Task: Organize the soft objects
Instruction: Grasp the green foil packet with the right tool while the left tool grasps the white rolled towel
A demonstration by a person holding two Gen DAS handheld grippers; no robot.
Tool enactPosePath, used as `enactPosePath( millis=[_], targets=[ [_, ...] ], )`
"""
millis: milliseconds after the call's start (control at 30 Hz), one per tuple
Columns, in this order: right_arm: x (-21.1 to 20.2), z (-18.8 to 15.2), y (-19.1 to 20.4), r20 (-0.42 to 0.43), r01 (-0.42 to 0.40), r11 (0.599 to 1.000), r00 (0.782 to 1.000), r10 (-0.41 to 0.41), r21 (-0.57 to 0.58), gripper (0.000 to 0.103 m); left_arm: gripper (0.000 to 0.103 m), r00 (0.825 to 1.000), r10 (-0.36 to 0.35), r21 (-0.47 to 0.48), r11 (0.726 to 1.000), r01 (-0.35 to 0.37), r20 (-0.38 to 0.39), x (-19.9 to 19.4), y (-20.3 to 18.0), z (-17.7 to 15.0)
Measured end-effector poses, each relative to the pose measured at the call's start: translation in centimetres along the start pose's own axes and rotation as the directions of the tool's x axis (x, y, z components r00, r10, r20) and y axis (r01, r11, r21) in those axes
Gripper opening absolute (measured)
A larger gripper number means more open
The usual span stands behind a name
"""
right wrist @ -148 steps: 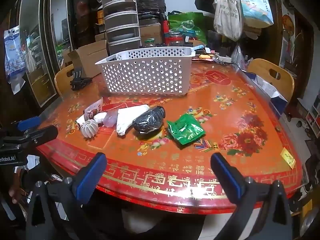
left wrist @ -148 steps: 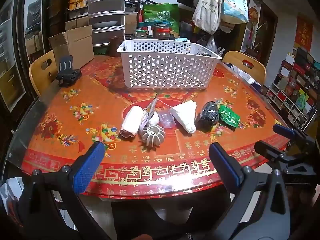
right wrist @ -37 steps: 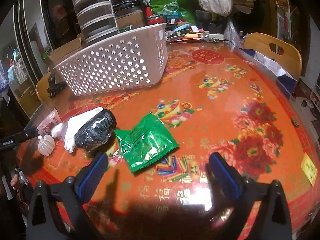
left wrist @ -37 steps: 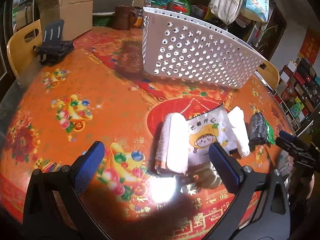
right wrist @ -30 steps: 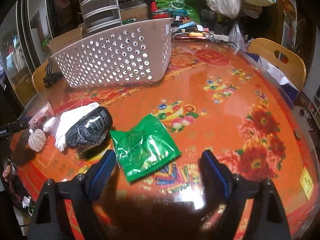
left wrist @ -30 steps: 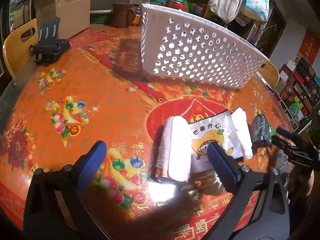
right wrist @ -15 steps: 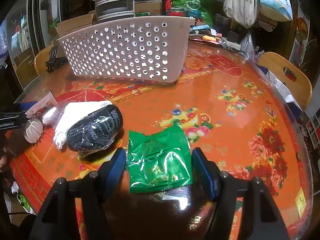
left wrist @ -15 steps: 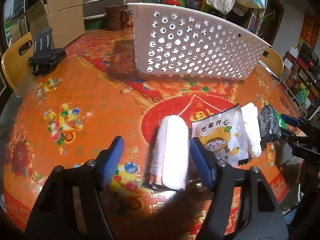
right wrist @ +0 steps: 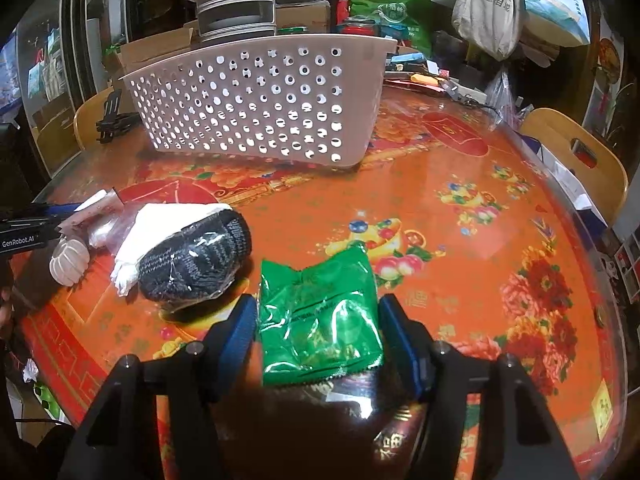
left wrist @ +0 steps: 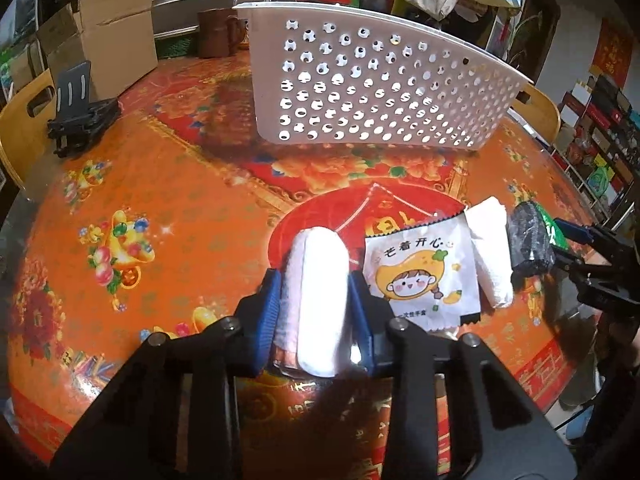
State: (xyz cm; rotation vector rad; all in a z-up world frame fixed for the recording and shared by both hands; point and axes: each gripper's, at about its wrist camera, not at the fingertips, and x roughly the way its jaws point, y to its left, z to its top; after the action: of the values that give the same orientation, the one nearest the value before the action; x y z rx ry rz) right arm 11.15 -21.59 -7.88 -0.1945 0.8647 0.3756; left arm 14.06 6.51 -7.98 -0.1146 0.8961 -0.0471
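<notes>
My left gripper [left wrist: 314, 304] is shut on a rolled white towel [left wrist: 316, 292] that lies on the orange table. Beside it lie a white cartoon snack packet [left wrist: 422, 276], a second white cloth roll [left wrist: 490, 248] and a black wrapped bundle [left wrist: 528, 242]. My right gripper [right wrist: 318, 328] has its blue pads against both sides of a green foil packet [right wrist: 320, 316], which rests on the table. The black bundle [right wrist: 196, 264] and white cloth [right wrist: 160, 220] lie to its left. A white perforated basket [left wrist: 372, 92] stands at the far side; it also shows in the right wrist view [right wrist: 256, 108].
A ribbed white ball [right wrist: 69, 262] lies near the table's left edge. A black phone stand [left wrist: 78, 112] and a cardboard box [left wrist: 116, 44] are at the far left. Wooden chairs [right wrist: 576, 160] ring the table. Clutter and bags crowd the back.
Both grippers have moved in and down from the table's edge. The left has closed onto the white towel roll, and the right has closed in on the green packet.
</notes>
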Motion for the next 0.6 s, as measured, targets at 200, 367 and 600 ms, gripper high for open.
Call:
enactPosePath(
  millis=[200, 367, 600],
  targets=[
    [0.0, 0.0, 0.1, 0.005, -0.007, 1.0, 1.0, 0.007, -0.007, 0.059, 0.03, 1.0, -0.005, -0.02, 1.0, 0.006, 0.014, -0.2, 0.5, -0.3],
    [-0.1, -0.2, 0.3, 0.012, -0.008, 1.0, 1.0, 0.008, -0.008, 0.055, 0.03, 1.0, -0.01, -0.027, 1.0, 0.011, 0.024, -0.7, 1.0, -0.5],
    [-0.5, -0.1, 0.0, 0.03, -0.037, 0.999, 0.999, 0.036, 0.02, 0.048, 0.03, 0.999, -0.01, -0.04, 0.999, 0.012, 0.05, -1.8, 1.6, -0.6]
  ],
)
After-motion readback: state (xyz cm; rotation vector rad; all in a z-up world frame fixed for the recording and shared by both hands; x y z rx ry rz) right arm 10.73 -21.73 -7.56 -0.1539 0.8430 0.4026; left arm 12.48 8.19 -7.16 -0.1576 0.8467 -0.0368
